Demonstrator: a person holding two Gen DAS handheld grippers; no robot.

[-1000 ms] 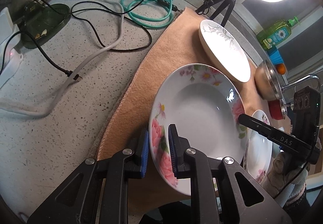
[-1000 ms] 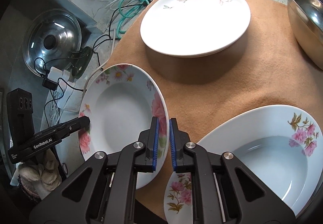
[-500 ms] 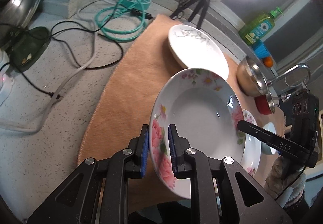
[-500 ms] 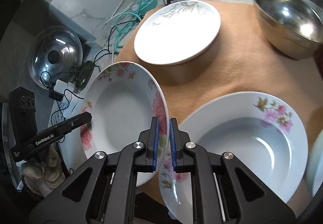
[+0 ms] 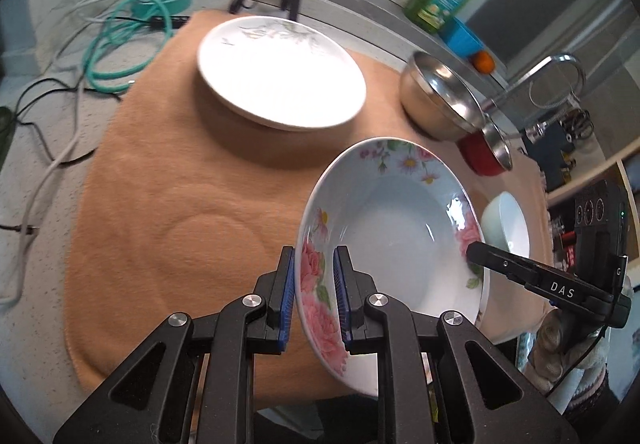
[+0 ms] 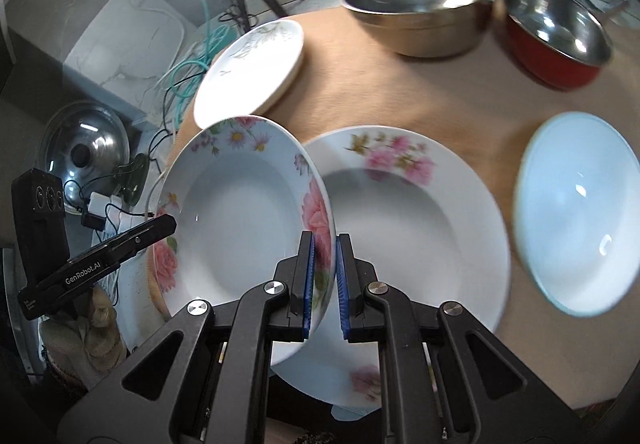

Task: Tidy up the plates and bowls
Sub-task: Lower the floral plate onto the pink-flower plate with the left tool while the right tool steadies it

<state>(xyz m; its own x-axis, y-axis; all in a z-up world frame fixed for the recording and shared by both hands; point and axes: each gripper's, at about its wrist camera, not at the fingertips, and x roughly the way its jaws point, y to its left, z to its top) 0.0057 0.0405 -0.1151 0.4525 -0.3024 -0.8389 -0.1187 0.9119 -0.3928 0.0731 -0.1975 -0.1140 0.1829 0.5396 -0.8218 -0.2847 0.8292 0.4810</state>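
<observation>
Over the tan mat [image 5: 168, 204], both grippers [image 5: 314, 294] [image 6: 324, 280] clamp opposite rims of the rose plate [image 6: 240, 212], steadying it for stacking on its twin [image 6: 416, 228].

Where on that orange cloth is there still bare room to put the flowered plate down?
The widest bare patch of cloth is the near-left part, in front of the white leaf-patterned plate. The right side is crowded: steel bowl, red bowl, pale bowl and a second flowered plate.
</observation>
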